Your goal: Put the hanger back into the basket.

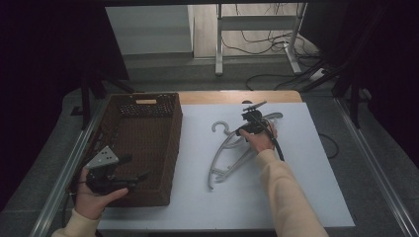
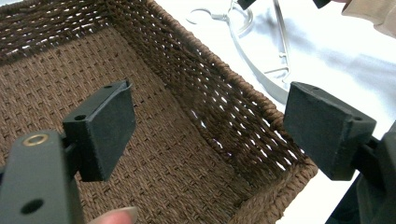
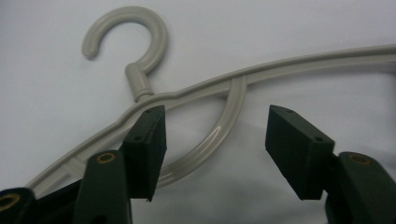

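Jaws of both grippers gape, gripping nothing: right gripper over two grey hangers, left gripper above one basket.

- Grey carpeted floor, lit at the far side.
- White metal-legged table frame beyond.
- Black cables trailing across floor.
- Dark curtains flanking.

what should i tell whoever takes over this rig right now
Right gripper: open, jaws set around the grey hanger near its neck, pads not pressing on it.
Left gripper: open and empty, over the near end of the wicker basket.
The hanger lies flat on the white table sheet, to the right of the basket. Nothing lies in the part of the basket that shows.
Done: the right gripper is lined up on the hanger.
Left: probably grip the hanger, lift it and put it in the basket.
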Demonstrator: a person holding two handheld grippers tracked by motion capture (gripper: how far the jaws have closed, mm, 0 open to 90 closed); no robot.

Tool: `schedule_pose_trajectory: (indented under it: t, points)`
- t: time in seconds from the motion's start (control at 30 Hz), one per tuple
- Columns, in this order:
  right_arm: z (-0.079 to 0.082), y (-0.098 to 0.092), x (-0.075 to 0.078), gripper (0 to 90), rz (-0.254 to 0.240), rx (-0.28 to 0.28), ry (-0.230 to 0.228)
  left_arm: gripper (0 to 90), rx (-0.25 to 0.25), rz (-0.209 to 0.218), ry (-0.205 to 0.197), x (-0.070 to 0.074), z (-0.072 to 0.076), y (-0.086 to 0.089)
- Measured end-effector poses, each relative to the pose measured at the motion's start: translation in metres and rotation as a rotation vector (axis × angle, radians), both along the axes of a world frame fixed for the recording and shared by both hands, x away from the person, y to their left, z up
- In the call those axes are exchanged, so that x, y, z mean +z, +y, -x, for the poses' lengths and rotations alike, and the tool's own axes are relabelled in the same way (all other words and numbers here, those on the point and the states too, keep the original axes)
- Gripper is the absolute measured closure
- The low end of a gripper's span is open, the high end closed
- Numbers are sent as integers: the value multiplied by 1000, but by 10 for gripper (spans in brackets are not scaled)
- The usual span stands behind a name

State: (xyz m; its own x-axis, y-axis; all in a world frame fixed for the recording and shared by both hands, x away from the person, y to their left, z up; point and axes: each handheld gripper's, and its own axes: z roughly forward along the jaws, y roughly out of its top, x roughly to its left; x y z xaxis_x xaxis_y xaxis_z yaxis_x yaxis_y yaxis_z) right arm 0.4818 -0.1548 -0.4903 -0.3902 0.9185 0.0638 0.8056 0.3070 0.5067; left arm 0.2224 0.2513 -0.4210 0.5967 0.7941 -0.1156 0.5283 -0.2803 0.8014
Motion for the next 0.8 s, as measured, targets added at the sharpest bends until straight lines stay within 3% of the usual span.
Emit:
schedule_pose_trajectory:
  t: [0.3,0.57,0.8]
  points:
    - [-8,3,-13,526,7,-50,37,170,0,-2,-1,0,0,0]
    - [-10,5,-14,681,12,-76,9,170,5,0,-1,0,0,2]
    - [-12,10,-12,720,45,-101,8,169,3,-1,-3,1,0,1]
